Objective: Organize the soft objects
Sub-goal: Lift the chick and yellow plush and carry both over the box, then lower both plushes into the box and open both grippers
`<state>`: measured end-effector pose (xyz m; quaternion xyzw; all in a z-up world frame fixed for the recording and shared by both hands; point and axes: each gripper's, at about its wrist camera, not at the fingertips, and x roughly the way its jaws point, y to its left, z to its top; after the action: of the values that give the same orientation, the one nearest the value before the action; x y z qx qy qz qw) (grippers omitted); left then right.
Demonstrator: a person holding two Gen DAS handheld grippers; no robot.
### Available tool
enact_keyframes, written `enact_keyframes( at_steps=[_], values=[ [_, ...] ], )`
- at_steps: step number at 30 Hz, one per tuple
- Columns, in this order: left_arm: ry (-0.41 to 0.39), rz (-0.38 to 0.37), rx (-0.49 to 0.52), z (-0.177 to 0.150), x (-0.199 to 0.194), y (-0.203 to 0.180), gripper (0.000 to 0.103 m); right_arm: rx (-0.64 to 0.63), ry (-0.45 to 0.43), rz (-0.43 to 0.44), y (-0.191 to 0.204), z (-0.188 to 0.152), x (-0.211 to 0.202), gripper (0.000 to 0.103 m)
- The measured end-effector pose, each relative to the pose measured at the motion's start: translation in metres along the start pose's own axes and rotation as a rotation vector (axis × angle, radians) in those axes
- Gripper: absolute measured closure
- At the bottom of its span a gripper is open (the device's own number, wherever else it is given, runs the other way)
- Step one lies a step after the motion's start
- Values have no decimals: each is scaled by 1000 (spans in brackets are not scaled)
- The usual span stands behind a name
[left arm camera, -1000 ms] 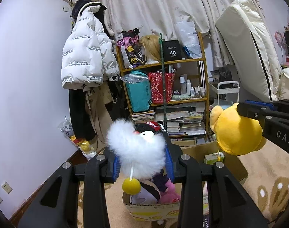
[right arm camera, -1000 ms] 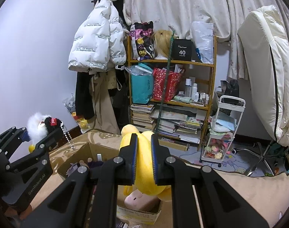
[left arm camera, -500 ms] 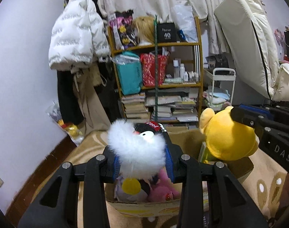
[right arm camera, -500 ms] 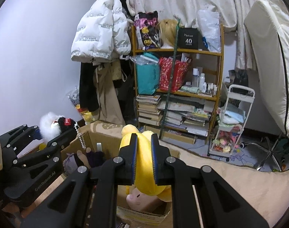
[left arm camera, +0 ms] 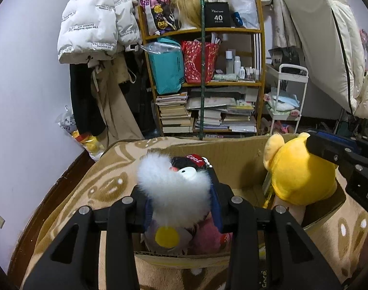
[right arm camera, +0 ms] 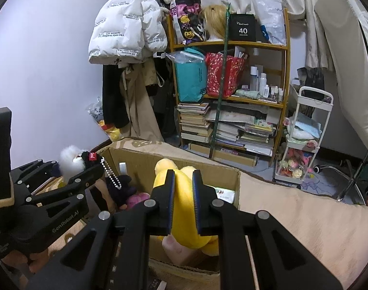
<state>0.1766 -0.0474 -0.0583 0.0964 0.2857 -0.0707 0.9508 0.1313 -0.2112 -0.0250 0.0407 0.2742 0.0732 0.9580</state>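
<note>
The left gripper (left arm camera: 181, 207) is clamped on a fluffy white plush toy (left arm camera: 174, 191), its blue-padded fingers (left arm camera: 216, 207) pressed into the fur on both sides; the toy has a black head with a red tag reading "cool", a white eye patch and a round yellow pom-pom (left arm camera: 166, 236) hanging below the fingers. A bead chain (right arm camera: 112, 175) dangles from it in the right wrist view. The toy hangs over the near left part of an open cardboard box (left arm camera: 232, 149) that sits on a tan patterned rug (left arm camera: 99, 178). The right gripper (right arm camera: 183, 203) is closed on a yellow plush bear (right arm camera: 184, 217), its fingers (right arm camera: 168, 200) squeezing the toy's body narrow just below the ears, and the bear sits low inside the box at its right side, its base touching a pale pink plush (right arm camera: 176, 251) underneath. Other soft toys already lie in the box: a pink one (left arm camera: 208, 236) and a dark purple one (right arm camera: 122, 188), beside a small green and white carton (right arm camera: 223, 193) standing against the far wall. Behind the box stands a wooden shelf (right arm camera: 232, 99) loaded with stacked books, a teal bag (right arm camera: 190, 77), a red bag (right arm camera: 222, 75) and bottles. A white puffer jacket (right arm camera: 126, 29) hangs on the wall to its left, a white rolling cart (right arm camera: 302, 140) stands to its right, and a cream mattress (left arm camera: 326, 38) leans at the far right.
</note>
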Motion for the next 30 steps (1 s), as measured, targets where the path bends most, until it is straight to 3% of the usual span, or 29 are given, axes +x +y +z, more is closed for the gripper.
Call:
enact_keyframes(
  at_steps=[4,16,20,27,30],
  values=[
    [17,15,24,-4,2,-3,65,54,11,43,-7,-1,1,88],
    [31,25,46,-7,3,-5,62,20,26,21,-4,-7,3,87],
    [21,33,44,-6,2,-5,52,18,25,11,-2,-8,3,85],
    [4,42,43,-6,-5,-2,46,19,27,17,0,-7,0,84],
    [-1,56,40,-6,-9,1,35,25,21,21,1,-7,-4,83]
  ],
)
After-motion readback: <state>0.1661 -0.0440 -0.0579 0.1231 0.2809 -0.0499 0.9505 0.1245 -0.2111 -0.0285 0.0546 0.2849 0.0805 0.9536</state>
